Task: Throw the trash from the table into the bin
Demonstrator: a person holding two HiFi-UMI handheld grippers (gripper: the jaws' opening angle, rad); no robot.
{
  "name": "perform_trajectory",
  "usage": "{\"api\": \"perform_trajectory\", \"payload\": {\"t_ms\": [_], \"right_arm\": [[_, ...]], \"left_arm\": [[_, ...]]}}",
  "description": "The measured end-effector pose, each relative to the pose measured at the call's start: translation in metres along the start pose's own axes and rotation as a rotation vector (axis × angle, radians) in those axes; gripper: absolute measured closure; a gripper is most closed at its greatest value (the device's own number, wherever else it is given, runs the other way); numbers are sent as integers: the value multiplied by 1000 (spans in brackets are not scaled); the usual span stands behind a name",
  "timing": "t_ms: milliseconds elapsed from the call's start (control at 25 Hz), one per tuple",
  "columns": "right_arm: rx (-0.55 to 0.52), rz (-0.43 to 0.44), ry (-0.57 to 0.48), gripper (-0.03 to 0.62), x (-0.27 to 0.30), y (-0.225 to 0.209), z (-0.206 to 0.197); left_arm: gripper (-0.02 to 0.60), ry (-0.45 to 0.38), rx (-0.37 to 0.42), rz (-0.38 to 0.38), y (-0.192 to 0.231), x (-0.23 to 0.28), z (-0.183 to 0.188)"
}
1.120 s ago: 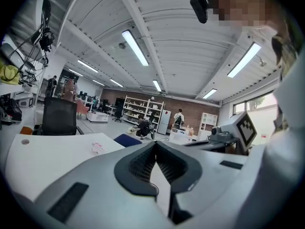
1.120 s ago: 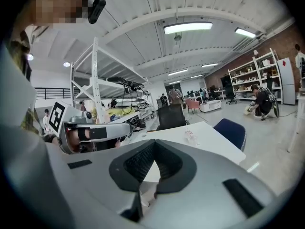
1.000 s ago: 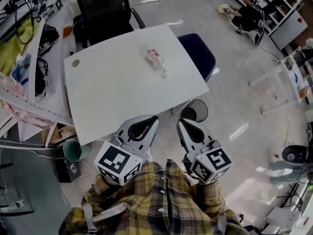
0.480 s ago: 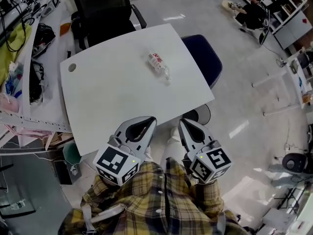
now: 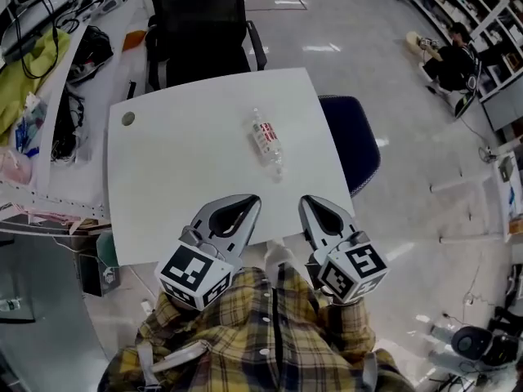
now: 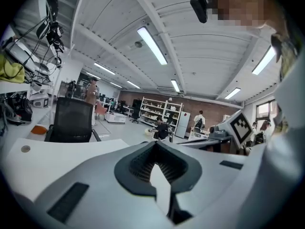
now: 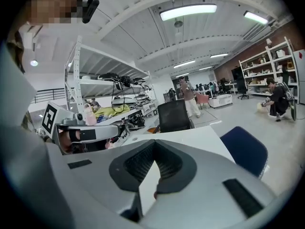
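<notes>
plaid shirt [image 5: 270, 333]: at 6 o'clock, along the bottom of the head view; both tools are held out ahead of it.
left claw [image 5: 248, 203]: closed, tips together, nothing between them; its nose sits at the desk's near edge.
right claw [image 5: 309, 204]: also closed and empty, just beside the left one at the same edge.
green tub [image 5: 104, 250]: on the floor at 8 o'clock, tucked by the desk's near left corner; I cannot tell whether it serves as a bin.
desk [image 5: 180, 178]: white and almost bare, filling the middle of the head view.
bottle [image 5: 267, 140]: the trash. Clear plastic, lying on its side on the desk at 12 o'clock from the claws, well apart from both.
blue chair [image 5: 359, 141]: at 2 o'clock, pushed against the desk's right side.
black chair [image 5: 200, 15]: at 11 o'clock, at the desk's far edge.
change: a second ago the desk lay farther off and skewed. Now it sits closer and squarer, and the bottle is more directly ahead. The dark round bin seen then by the desk's near right corner is out of sight.
meaning: this looks like the approach, with the bottle untouched. One claw must open and reach farther in, and the bin will need finding again afterwards.
</notes>
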State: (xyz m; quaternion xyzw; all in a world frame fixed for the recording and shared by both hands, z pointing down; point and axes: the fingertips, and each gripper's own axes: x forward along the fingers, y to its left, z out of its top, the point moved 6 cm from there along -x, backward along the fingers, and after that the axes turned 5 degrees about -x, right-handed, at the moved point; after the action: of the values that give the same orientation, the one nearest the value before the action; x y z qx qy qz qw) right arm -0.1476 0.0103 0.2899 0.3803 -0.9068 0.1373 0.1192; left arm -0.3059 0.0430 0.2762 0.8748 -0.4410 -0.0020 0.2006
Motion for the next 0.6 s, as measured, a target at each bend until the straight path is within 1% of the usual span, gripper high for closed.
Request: {"api": "perform_trajectory", "payload": {"t_ms": [120, 240, 440, 600], "right_arm": [[-41, 70, 15, 595, 9, -26, 20], [-80, 130, 25, 595, 14, -48, 31], [-112, 253, 65, 595, 29, -79, 34], [-135, 322, 99, 595, 41, -92, 29]], "left_arm": [[572, -35, -18, 70, -3, 20, 13], [572, -63, -30, 135, -9, 37, 19], [572, -110, -50, 255, -21, 56, 19], [572, -134, -75, 339, -29, 62, 13]]}}
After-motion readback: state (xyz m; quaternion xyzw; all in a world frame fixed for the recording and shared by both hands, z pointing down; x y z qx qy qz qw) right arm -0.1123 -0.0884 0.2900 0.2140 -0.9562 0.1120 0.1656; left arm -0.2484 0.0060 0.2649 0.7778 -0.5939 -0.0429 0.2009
